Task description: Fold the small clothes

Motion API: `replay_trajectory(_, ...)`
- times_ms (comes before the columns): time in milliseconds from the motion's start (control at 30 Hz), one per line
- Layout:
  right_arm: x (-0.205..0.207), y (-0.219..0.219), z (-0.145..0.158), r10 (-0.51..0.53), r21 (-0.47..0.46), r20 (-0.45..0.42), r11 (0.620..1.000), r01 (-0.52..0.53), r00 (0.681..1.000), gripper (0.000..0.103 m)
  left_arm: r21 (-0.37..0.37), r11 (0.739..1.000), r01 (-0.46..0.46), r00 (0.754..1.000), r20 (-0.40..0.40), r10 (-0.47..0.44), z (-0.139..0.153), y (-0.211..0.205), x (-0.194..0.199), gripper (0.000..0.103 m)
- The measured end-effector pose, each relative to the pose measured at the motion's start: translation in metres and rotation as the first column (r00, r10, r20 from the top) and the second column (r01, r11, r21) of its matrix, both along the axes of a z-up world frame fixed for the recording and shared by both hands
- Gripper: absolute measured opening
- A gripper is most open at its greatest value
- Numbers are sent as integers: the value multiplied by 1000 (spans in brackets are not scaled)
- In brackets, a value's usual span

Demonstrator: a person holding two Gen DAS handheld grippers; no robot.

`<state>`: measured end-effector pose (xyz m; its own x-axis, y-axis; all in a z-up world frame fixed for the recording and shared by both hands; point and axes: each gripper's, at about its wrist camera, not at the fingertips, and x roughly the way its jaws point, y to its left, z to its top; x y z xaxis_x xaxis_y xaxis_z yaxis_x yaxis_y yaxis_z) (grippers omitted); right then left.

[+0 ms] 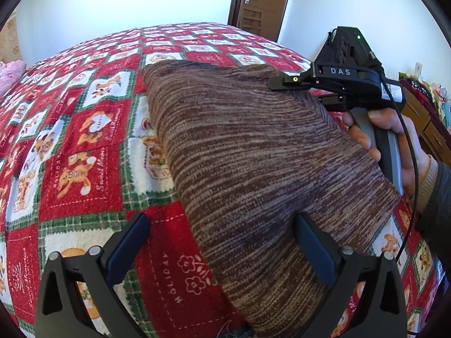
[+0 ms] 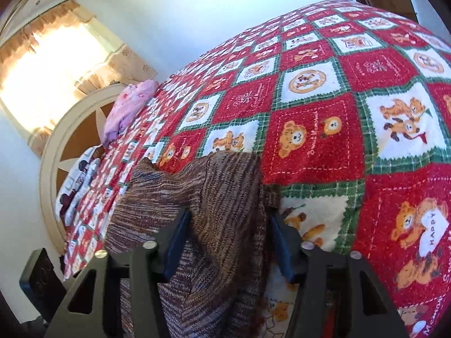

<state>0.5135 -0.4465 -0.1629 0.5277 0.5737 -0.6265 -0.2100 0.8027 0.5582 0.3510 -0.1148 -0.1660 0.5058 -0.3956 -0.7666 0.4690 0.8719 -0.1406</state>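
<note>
A brown striped knit garment (image 1: pixel 248 152) lies folded on the red teddy-bear bedspread (image 1: pixel 84 140). My left gripper (image 1: pixel 222 236) is open, its jaws wide apart over the garment's near left edge, right fingertip (image 1: pixel 305 225) on the knit. In the left wrist view my right gripper (image 1: pixel 282 82) rests on the garment's far right corner, held by a hand. In the right wrist view my right gripper (image 2: pixel 229 225) is open, with a bunched fold of the garment (image 2: pixel 220 197) between its jaws. The garment's far side is hidden there.
A pink cloth (image 2: pixel 126 107) and a white patterned pillow (image 2: pixel 76 180) lie by the round headboard (image 2: pixel 53 152). A bright curtained window (image 2: pixel 48 67) is behind. A wooden door (image 1: pixel 259 0) stands beyond the bed, with wooden drawers (image 1: pixel 428 129) at right.
</note>
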Motion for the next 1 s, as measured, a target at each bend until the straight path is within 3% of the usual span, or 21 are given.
replay_trajectory(100,-3,5,0,24,-5,9,1000,-24,1000,43,-2,1000,3,1000,-1,-3,0,-2,1,103)
replay_trajectory(333,-3,8,-3,43,-4,1,999,-43,999,41,9,999,34,999,11,-34,1,-10,-2,100)
replay_trajectory(533,-1,5,-4,40,9,1,999,-40,999,41,-13,998,68,998,14,-68,3,-14,-7,83)
replay_trajectory(633,-3,8,-1,45,-22,14,999,-45,999,33,-35,998,61,998,18,-61,5,-9,-8,69)
replay_trajectory(700,-10,15,7,53,-71,50,996,-50,997,28,-66,996,53,999,18,-52,8,-2,-10,53)
replay_trajectory(800,-17,21,15,44,-104,76,994,-36,996,27,-68,997,43,999,25,-41,11,-2,-13,45)
replay_trajectory(1000,-35,24,30,-3,-74,95,997,10,995,26,-36,998,49,996,75,-46,25,-4,-29,31)
